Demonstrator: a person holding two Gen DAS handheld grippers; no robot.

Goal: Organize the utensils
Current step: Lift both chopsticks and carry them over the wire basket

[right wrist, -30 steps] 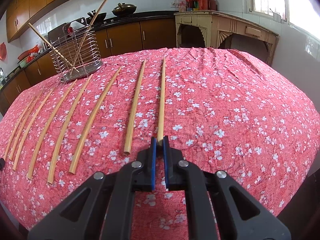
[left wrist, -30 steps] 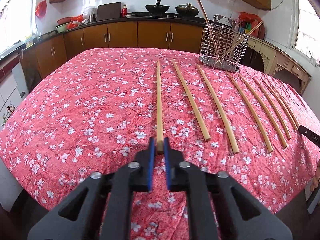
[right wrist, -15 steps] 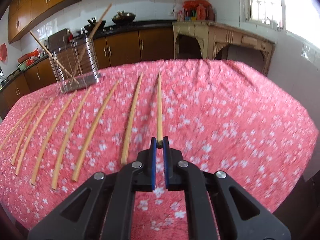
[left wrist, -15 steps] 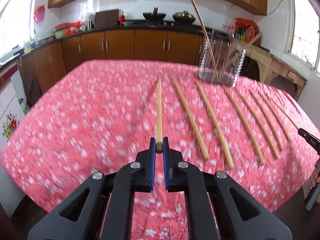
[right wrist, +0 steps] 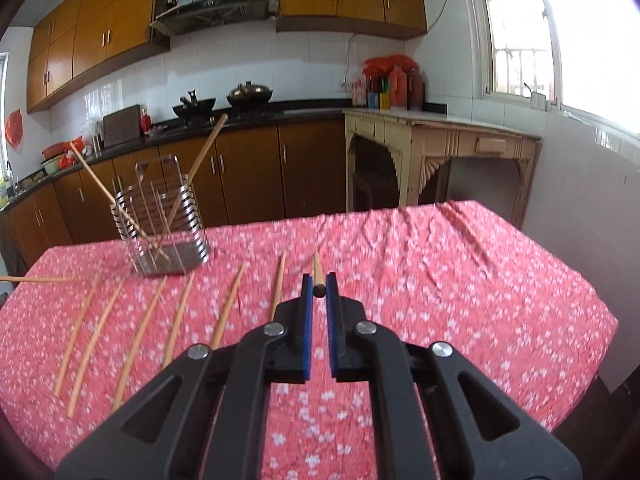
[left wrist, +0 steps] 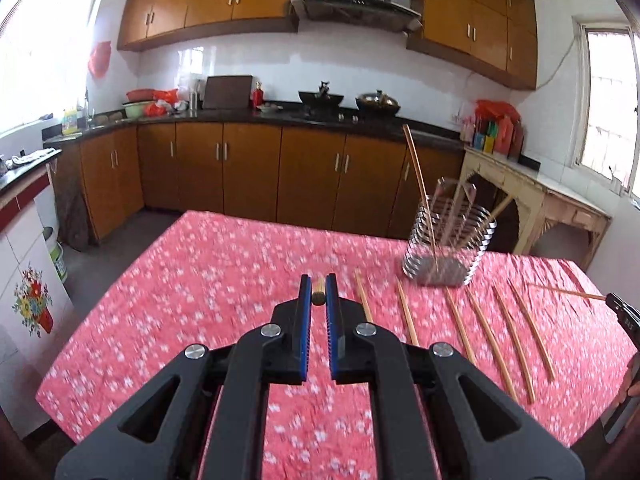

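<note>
My left gripper (left wrist: 319, 292) is shut on the end of a bamboo chopstick (left wrist: 319, 289), lifted off the table and seen end-on. My right gripper (right wrist: 319, 289) is shut on another chopstick (right wrist: 318, 272), also lifted. Several chopsticks (left wrist: 496, 340) lie in a row on the red floral tablecloth (left wrist: 200, 288); they also show in the right wrist view (right wrist: 140, 336). A wire utensil holder (left wrist: 450, 236) with two chopsticks stands at the table's far side; it also shows in the right wrist view (right wrist: 162, 232). The right gripper's tip (left wrist: 624, 314) shows at the right edge.
Brown kitchen cabinets (left wrist: 256, 176) and a dark counter with woks run behind the table. A pale wooden side table (right wrist: 436, 160) stands by the window. A white cabinet with a flower sticker (left wrist: 28, 304) stands left of the table.
Both grippers have lifted their chopsticks off the table and tilted up, so the views now show the kitchen walls. The chopsticks now point away, foreshortened.
</note>
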